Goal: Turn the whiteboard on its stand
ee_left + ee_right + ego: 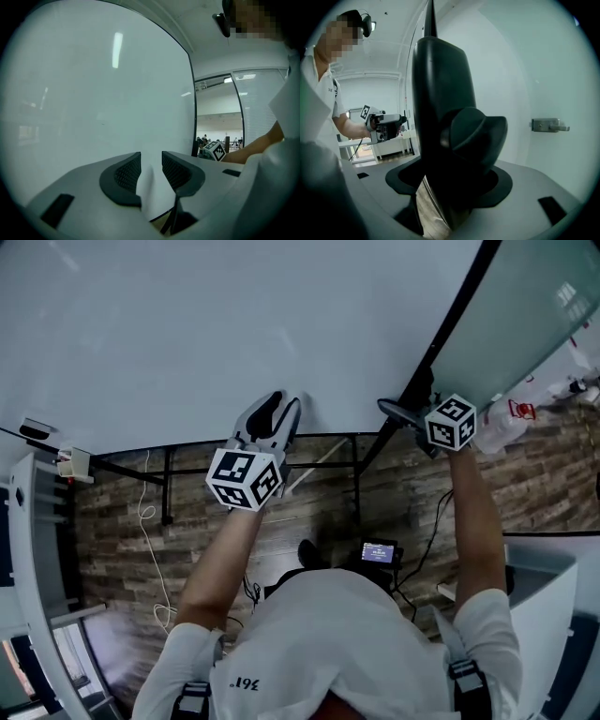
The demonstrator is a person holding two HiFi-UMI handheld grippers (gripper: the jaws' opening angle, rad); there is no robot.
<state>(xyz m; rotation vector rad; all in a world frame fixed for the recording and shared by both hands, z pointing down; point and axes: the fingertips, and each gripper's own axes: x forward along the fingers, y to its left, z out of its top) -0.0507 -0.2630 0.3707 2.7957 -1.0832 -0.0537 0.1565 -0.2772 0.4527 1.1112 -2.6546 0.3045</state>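
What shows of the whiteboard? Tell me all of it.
The whiteboard is a large, blank, glossy white panel in a thin black frame, with ceiling lights reflected in it. It sits on a black tube stand. The right gripper is clamped on its black side edge. The left gripper, jaws apart, points at its face near the lower edge; whether it touches is unclear.

Underfoot, weathered wood-plank floor (375,493), a white cable (148,521) trailing across. Farther off, glass partition (262,108) under a lit ceiling strip (228,80). On one pale wall, metal door latch (548,125).
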